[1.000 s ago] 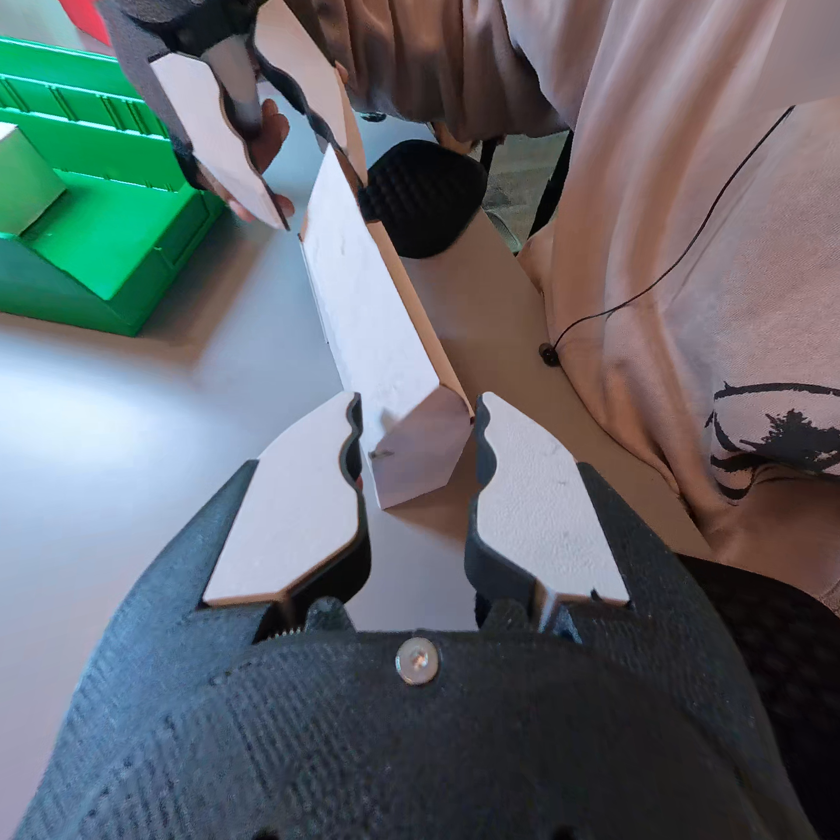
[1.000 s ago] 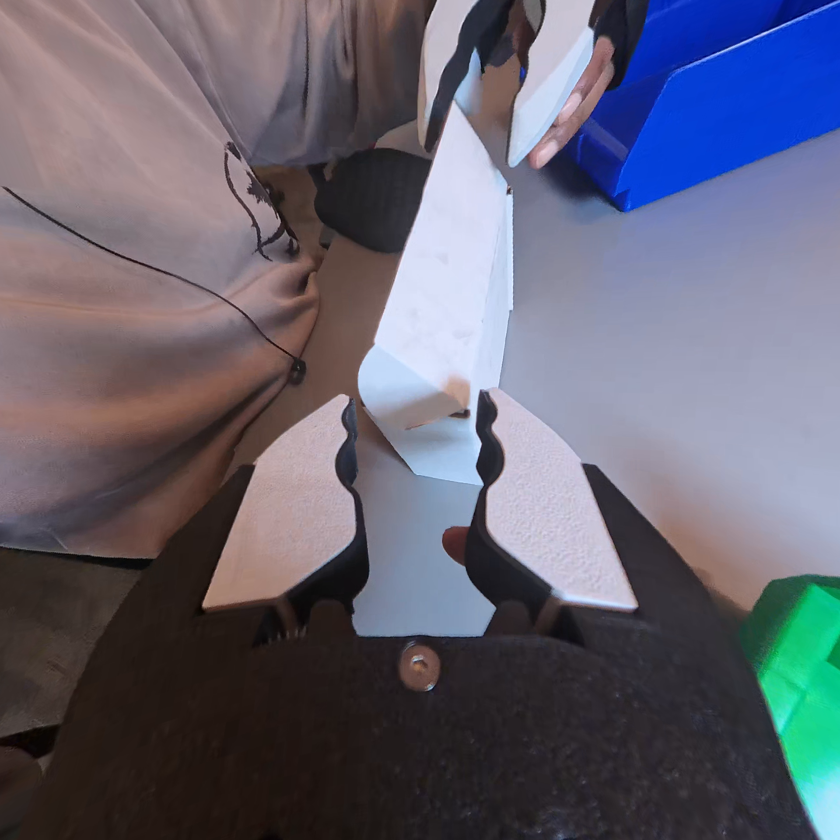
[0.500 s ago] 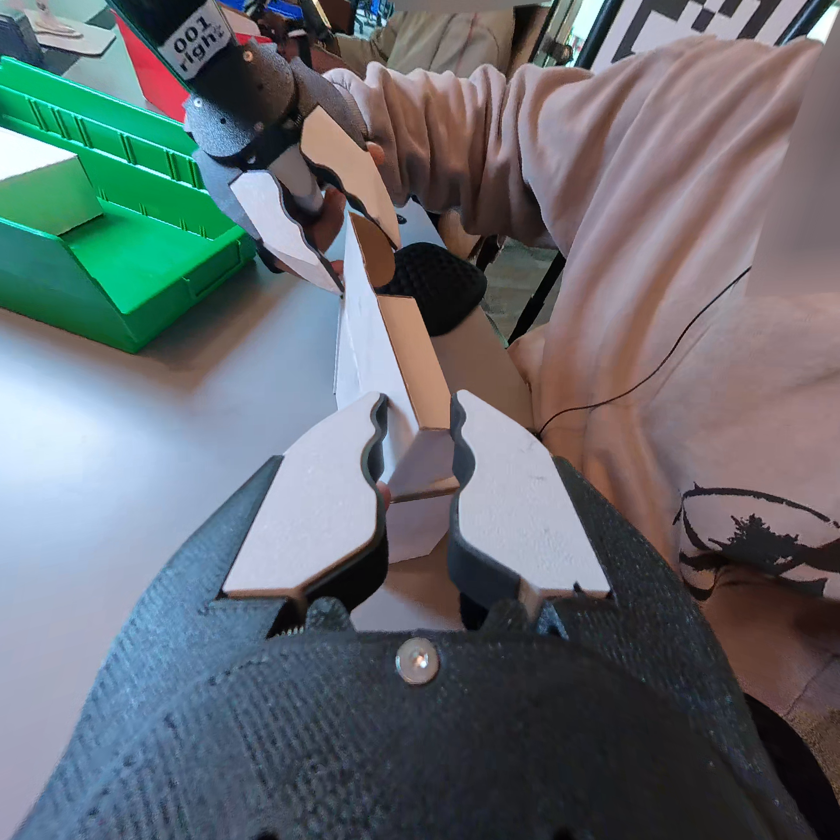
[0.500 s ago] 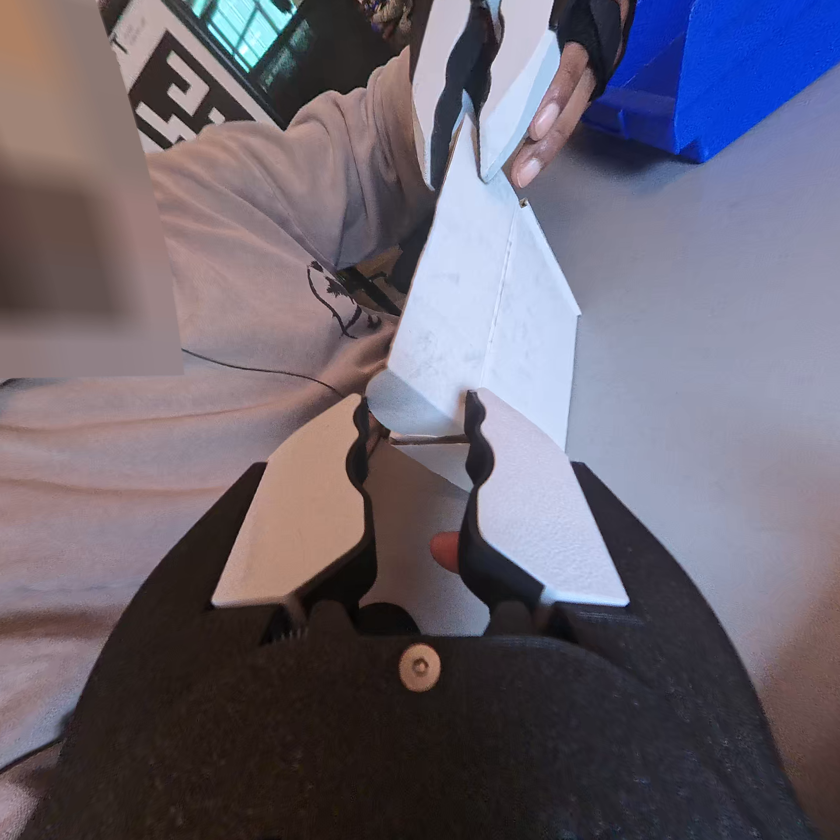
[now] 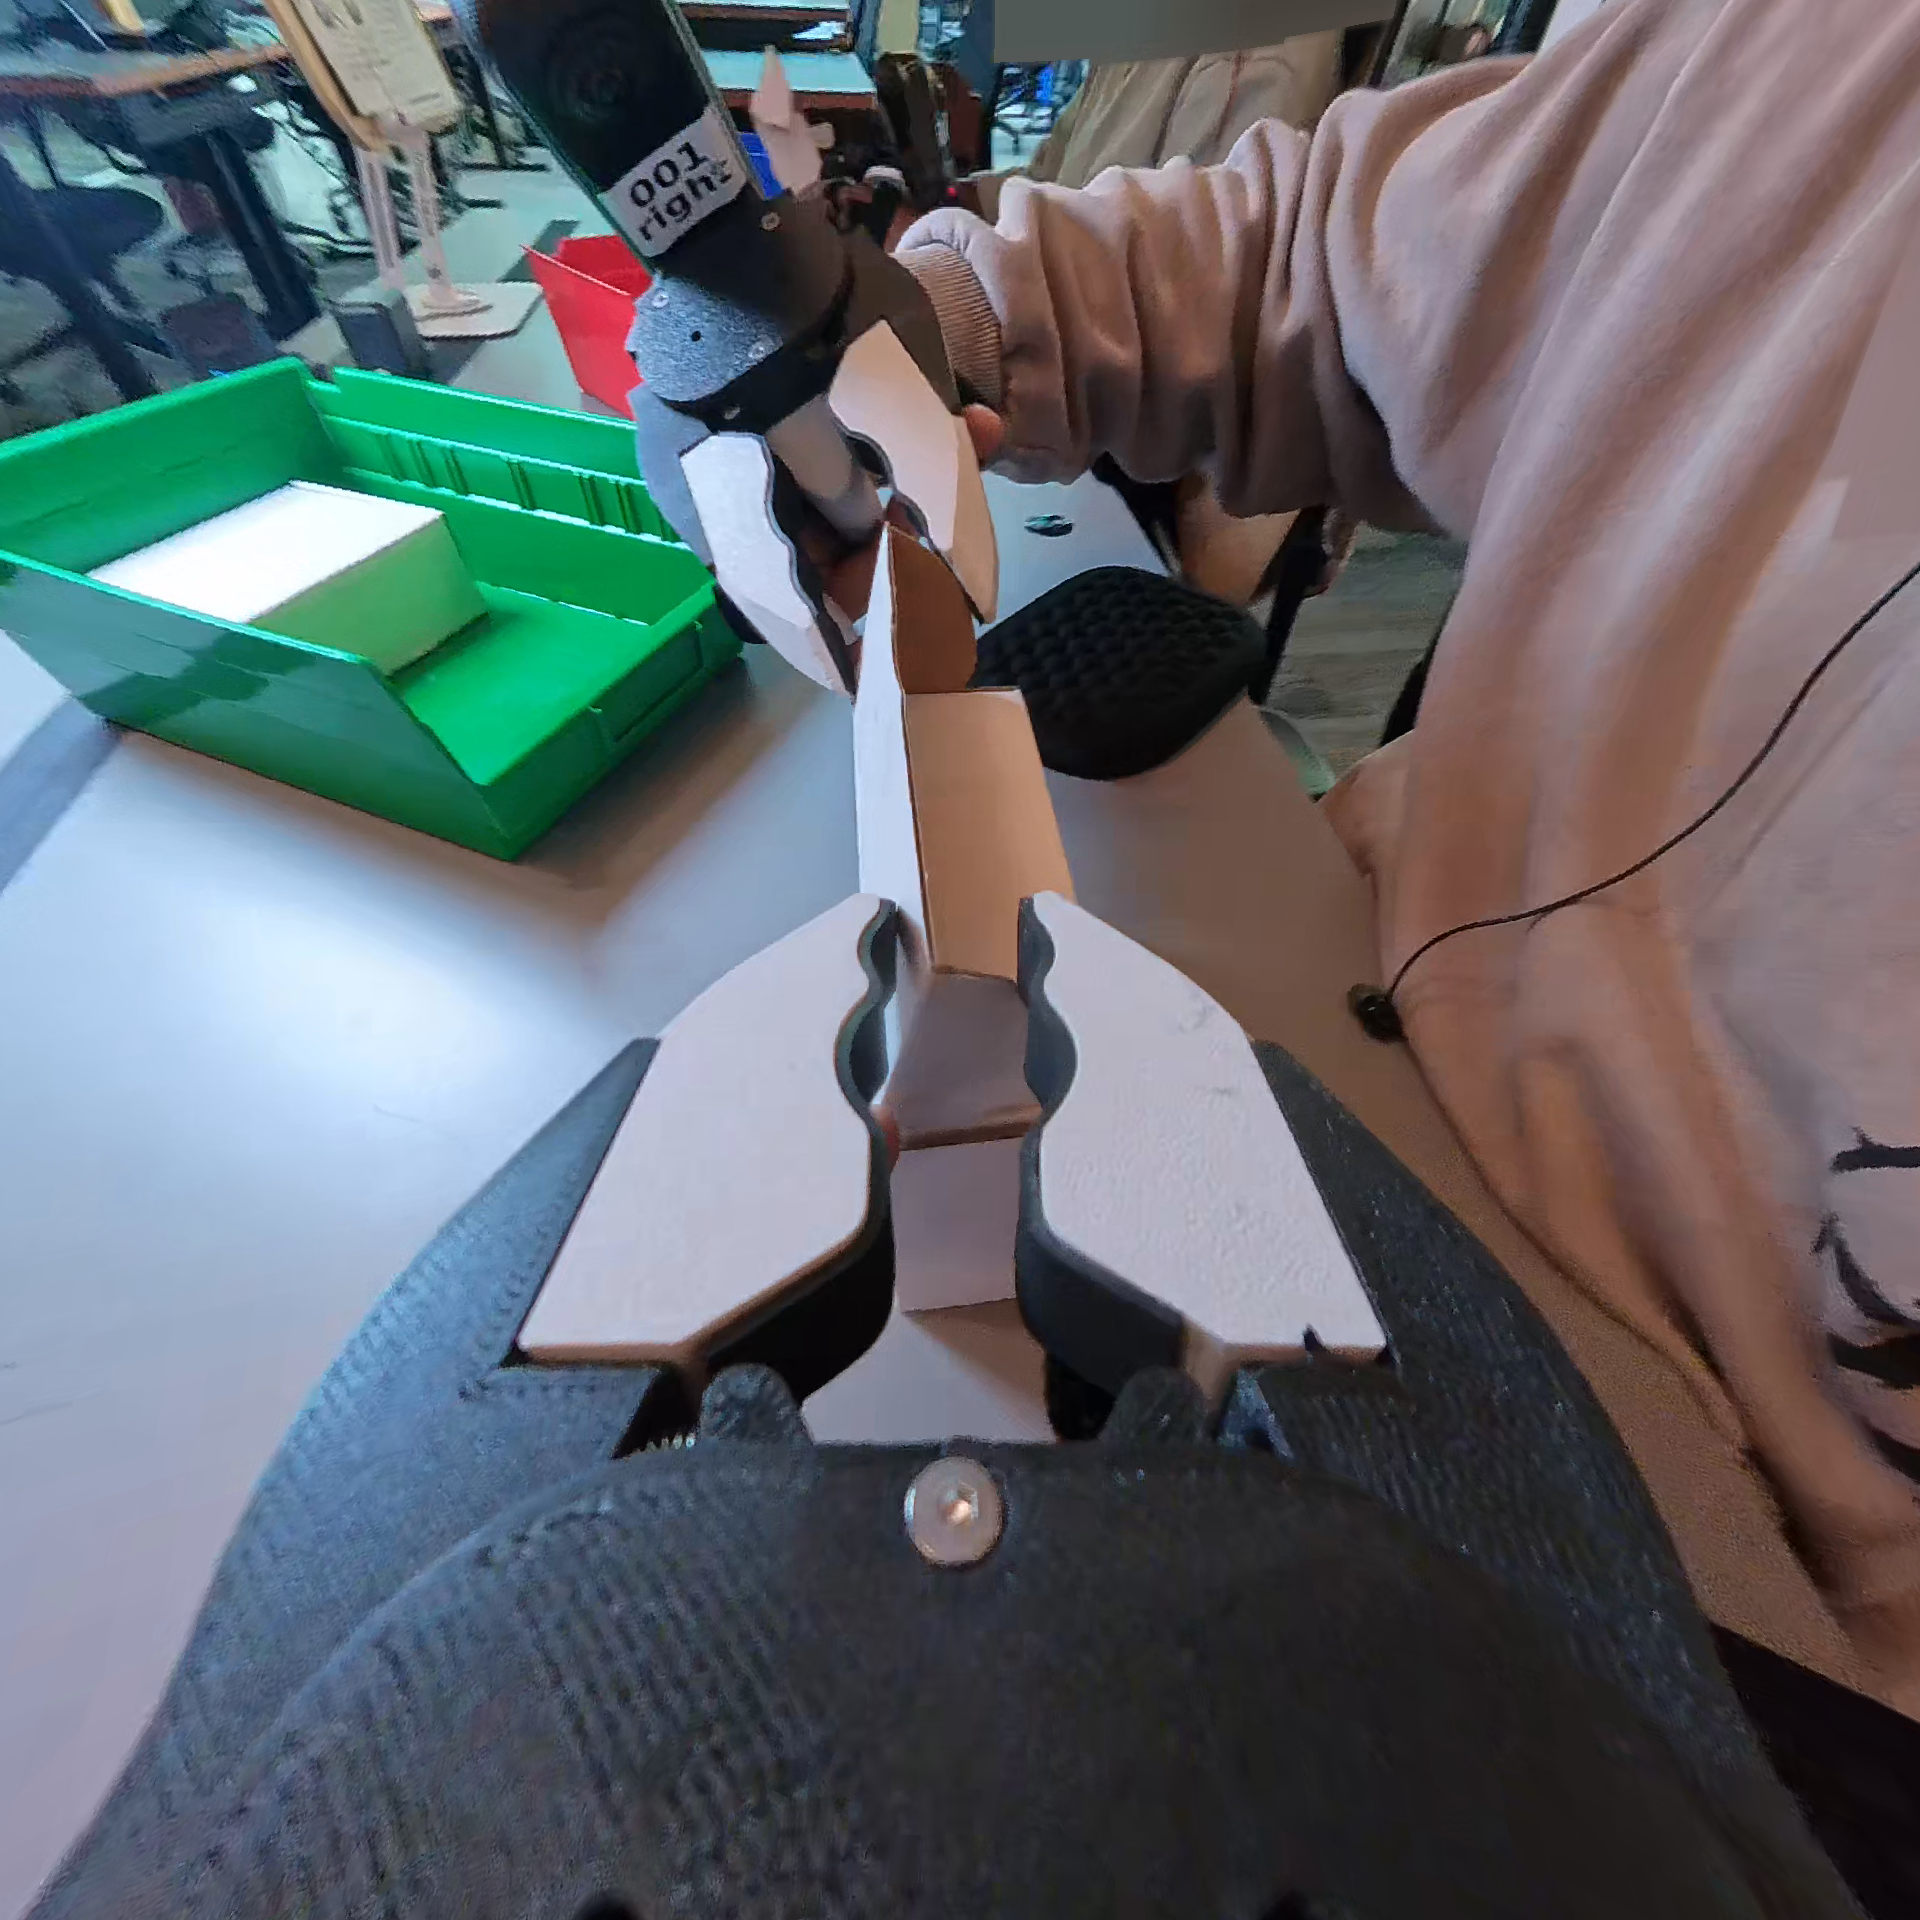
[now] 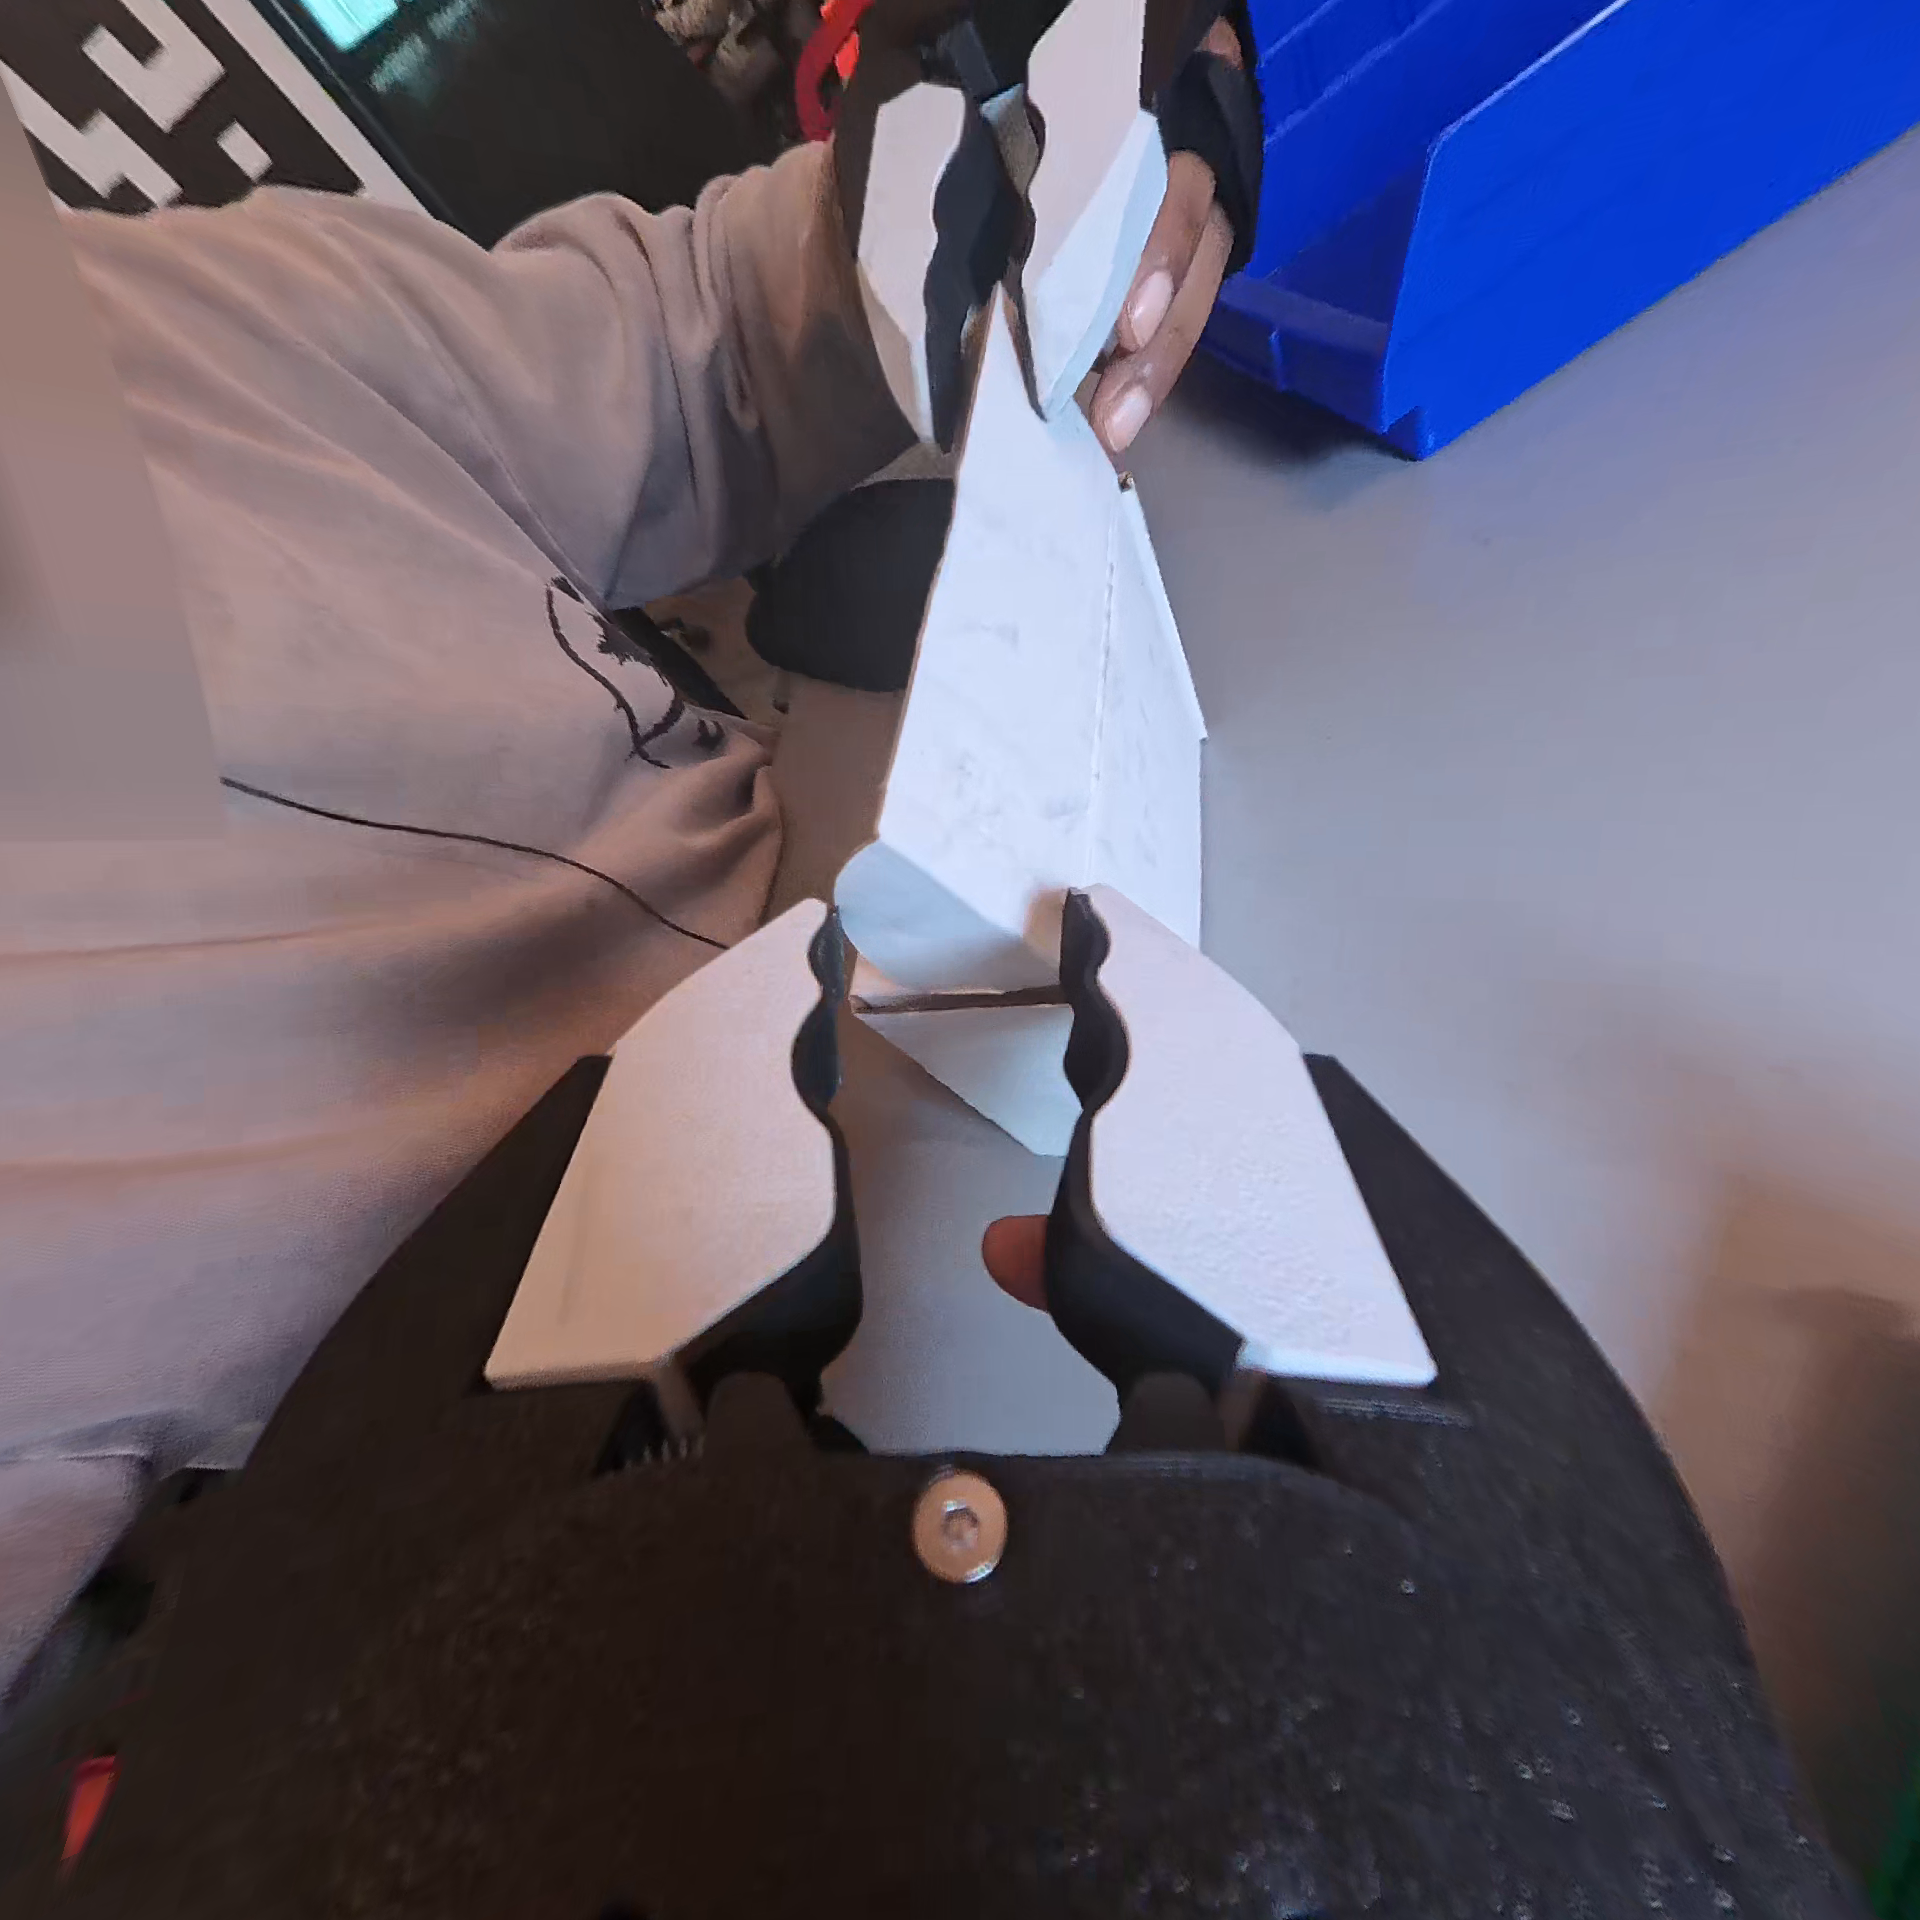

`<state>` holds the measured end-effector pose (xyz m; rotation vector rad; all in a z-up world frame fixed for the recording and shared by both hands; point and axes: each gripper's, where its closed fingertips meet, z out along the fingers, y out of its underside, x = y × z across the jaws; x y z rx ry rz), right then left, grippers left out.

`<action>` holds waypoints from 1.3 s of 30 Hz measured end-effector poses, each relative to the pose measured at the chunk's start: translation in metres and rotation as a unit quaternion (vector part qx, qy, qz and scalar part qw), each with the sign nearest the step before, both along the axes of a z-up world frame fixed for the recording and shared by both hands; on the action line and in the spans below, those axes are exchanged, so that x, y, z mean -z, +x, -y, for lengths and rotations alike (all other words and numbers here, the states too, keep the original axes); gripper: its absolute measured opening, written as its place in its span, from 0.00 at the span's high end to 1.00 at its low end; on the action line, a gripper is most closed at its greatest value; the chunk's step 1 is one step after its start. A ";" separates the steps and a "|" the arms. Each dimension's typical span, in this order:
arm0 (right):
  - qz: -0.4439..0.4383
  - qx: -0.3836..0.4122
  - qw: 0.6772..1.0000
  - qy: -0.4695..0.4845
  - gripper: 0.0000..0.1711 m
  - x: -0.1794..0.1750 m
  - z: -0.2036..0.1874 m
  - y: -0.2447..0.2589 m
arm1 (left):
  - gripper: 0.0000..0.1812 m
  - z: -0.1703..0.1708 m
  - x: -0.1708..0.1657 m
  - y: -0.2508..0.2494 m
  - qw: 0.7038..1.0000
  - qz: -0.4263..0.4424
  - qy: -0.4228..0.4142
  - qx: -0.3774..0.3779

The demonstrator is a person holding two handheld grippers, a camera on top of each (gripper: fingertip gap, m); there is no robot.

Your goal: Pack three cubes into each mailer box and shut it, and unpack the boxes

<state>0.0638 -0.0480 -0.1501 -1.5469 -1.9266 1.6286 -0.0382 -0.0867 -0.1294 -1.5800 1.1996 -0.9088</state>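
Observation:
A mailer box (image 5: 977,810), white outside and brown inside, is held on edge above the grey table, between my two grippers. My left gripper (image 5: 956,935) is shut on its near end flap. My right gripper (image 5: 904,623) grips the far end of the box. In the right wrist view the same box (image 6: 1018,707) runs away from my right gripper (image 6: 951,925), which is shut on its end. My left gripper (image 6: 997,416) pinches the far end there. No cubes show.
A green bin (image 5: 312,707) at the left holds a closed white mailer box (image 5: 291,561). A red bin (image 5: 592,301) stands behind it. A blue bin (image 6: 1558,260) is at the far right. The person's sweatshirt (image 5: 1558,520) and a black chair (image 5: 1122,665) lie along the table edge.
My left gripper has narrowed from open onto the box's end. The right has narrowed too. Both grippers have tipped upward with the box, bringing more of the room into view.

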 end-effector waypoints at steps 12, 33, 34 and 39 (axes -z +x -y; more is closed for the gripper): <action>-0.071 0.023 0.956 0.283 0.72 -0.007 0.010 0.001 | 0.75 0.023 0.007 -0.007 0.982 -0.131 0.126 -0.045; -0.096 0.083 0.909 0.398 0.80 0.003 0.015 -0.007 | 0.81 0.036 0.000 -0.007 0.982 -0.101 0.150 -0.060; -0.094 0.085 0.911 0.392 0.80 0.003 0.013 -0.008 | 0.82 0.031 -0.001 -0.009 0.982 -0.101 0.144 -0.065; -0.093 0.089 0.912 0.390 0.81 0.006 0.007 -0.012 | 0.86 0.019 0.005 -0.009 0.980 -0.127 0.135 -0.068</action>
